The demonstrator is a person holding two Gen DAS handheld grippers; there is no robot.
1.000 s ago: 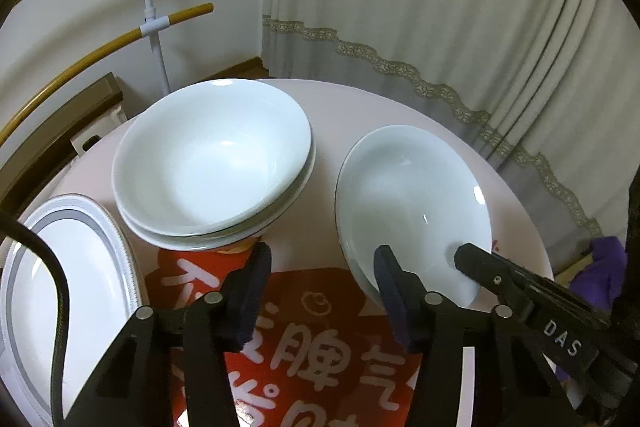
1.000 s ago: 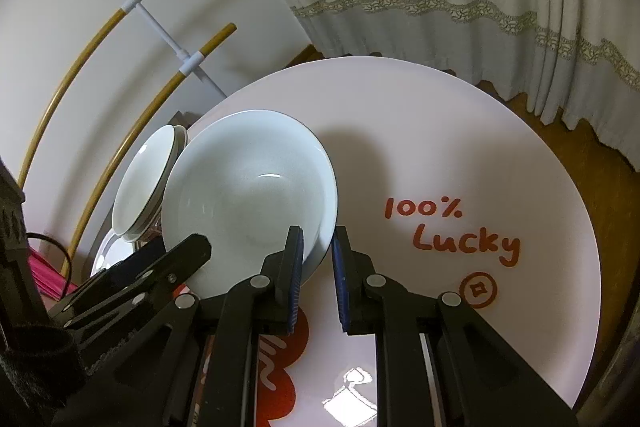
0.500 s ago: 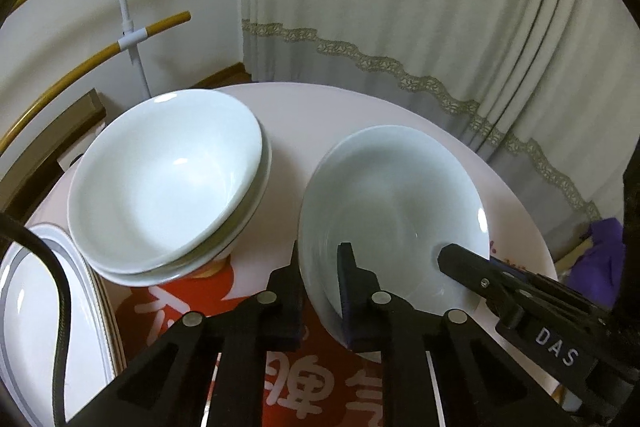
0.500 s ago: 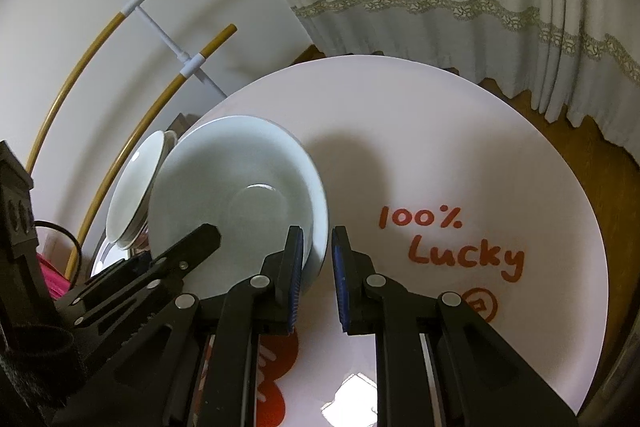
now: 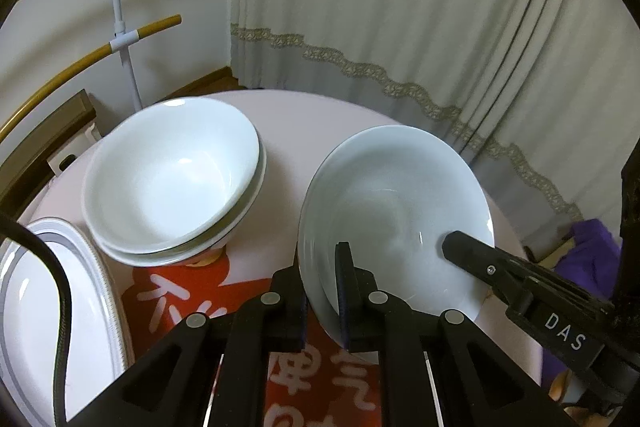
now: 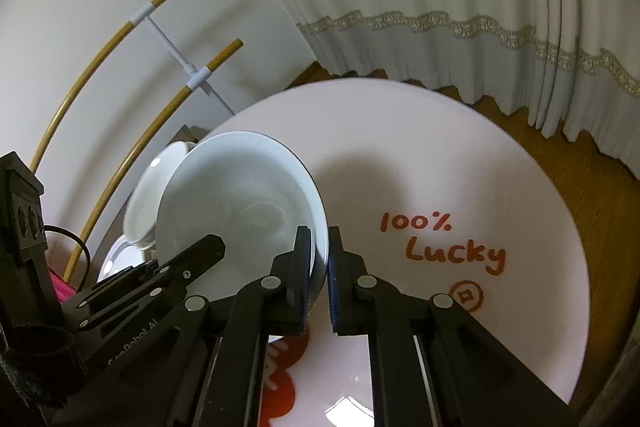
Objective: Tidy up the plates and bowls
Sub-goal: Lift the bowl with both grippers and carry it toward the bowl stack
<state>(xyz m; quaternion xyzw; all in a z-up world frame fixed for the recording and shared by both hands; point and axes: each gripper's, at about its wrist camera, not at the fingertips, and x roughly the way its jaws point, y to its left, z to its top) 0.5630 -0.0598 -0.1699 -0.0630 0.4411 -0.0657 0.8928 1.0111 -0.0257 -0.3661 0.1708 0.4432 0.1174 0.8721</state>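
A single white bowl [image 5: 392, 211] is tilted up off the round pink table [image 5: 288, 131], held by both grippers. My left gripper [image 5: 322, 263] is shut on its near-left rim. My right gripper [image 6: 319, 239] has the opposite rim of this bowl [image 6: 240, 211] between its pads, and its jaws are closing tight on it. The right gripper's tip [image 5: 460, 243] shows over the bowl's right edge in the left wrist view. To the left stands a stack of two white bowls [image 5: 168, 179]. An oval grey-rimmed plate [image 5: 40, 299] lies at the far left.
The table's right half [image 6: 440, 155] carries red "100% Lucky" lettering [image 6: 440, 243]. A rack with curved yellow rails [image 5: 116, 43] stands behind the table by the wall. Curtains [image 5: 400, 27] hang behind. A black cable [image 5: 60, 291] crosses the oval plate.
My left gripper went from open beside the bowl to shut on its rim. The bowl has tipped up off the table. The right jaws have tightened slightly on the other rim.
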